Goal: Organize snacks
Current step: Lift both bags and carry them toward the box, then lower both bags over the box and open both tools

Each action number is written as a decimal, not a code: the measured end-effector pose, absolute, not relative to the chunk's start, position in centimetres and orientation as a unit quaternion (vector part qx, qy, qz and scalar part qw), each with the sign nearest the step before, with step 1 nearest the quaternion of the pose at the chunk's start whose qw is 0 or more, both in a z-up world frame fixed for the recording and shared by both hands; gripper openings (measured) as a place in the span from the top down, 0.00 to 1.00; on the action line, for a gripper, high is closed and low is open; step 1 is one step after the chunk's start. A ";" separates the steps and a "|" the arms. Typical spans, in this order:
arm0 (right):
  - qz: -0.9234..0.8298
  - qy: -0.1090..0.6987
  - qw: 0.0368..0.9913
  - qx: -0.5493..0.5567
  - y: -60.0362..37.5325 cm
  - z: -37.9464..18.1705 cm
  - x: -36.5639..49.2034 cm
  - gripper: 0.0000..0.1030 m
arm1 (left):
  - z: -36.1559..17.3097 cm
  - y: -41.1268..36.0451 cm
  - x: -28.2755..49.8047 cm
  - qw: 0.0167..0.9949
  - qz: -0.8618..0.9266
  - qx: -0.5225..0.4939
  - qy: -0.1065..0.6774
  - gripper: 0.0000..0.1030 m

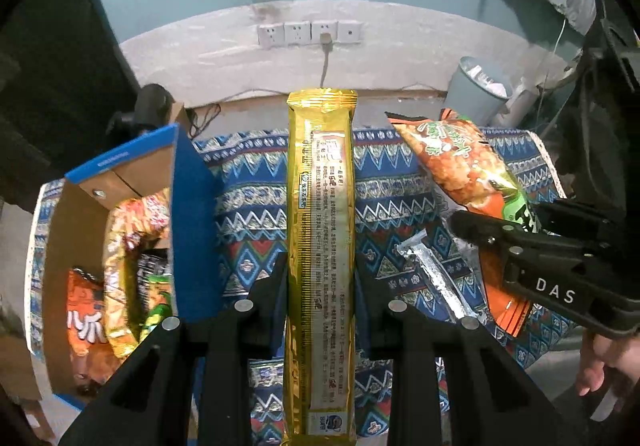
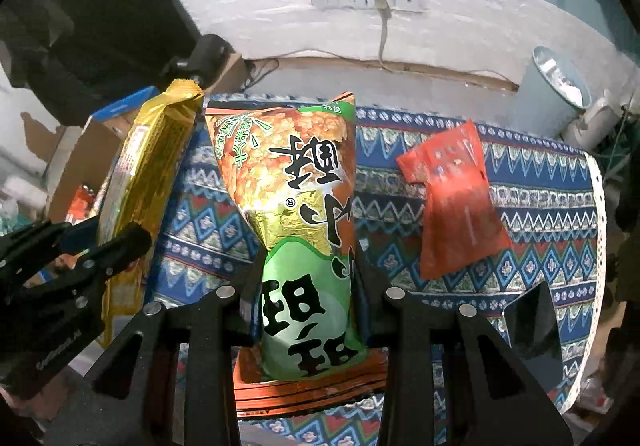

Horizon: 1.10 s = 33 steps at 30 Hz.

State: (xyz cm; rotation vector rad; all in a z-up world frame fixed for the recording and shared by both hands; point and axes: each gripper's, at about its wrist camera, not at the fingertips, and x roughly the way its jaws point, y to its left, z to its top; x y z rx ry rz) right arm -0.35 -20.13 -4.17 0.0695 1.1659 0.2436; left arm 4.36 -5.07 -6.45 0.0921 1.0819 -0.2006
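The gold biscuit pack point(image 1: 320, 246) is shiny foil, the rice-cracker bag point(image 2: 296, 214) glossy plastic, the tablecloth point(image 1: 384, 182) matt woven cloth, the box point(image 1: 72, 222) plain cardboard.

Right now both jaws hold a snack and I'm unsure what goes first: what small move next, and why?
Probably swing the left gripper toward the cardboard box. Its gold packet is clamped and clear of the table, and the open box, already holding snacks, sits just beside it on that side.
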 end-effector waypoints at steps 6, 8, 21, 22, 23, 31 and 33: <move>0.132 0.540 0.831 0.023 -18.1 -2.8 -0.5 0.67 | -4.6 -3.7 3.8 0.860 -0.093 0.035 0.501 0.72; 0.139 0.536 0.832 0.021 -17.3 -2.4 -0.5 0.67 | -4.0 -3.0 3.4 0.864 -0.090 0.033 0.494 0.72; 0.186 0.517 0.835 0.001 -11.5 -0.1 0.1 0.67 | -2.3 3.1 2.0 0.875 -0.060 0.000 0.480 0.72; 0.190 0.516 0.835 -0.001 -10.9 0.0 0.2 0.67 | -2.3 3.6 1.9 0.875 -0.058 -0.004 0.480 0.72; 0.193 0.516 0.835 -0.003 -10.3 0.1 0.3 0.67 | -2.3 4.1 1.8 0.876 -0.055 -0.007 0.480 0.72; 0.217 0.513 0.830 -0.020 -5.9 0.6 0.9 0.67 | -2.8 9.3 1.8 0.877 -0.017 -0.039 0.478 0.72; 0.223 0.513 0.828 -0.024 -4.6 0.5 1.0 0.67 | -3.0 10.7 2.0 0.876 -0.007 -0.048 0.480 0.72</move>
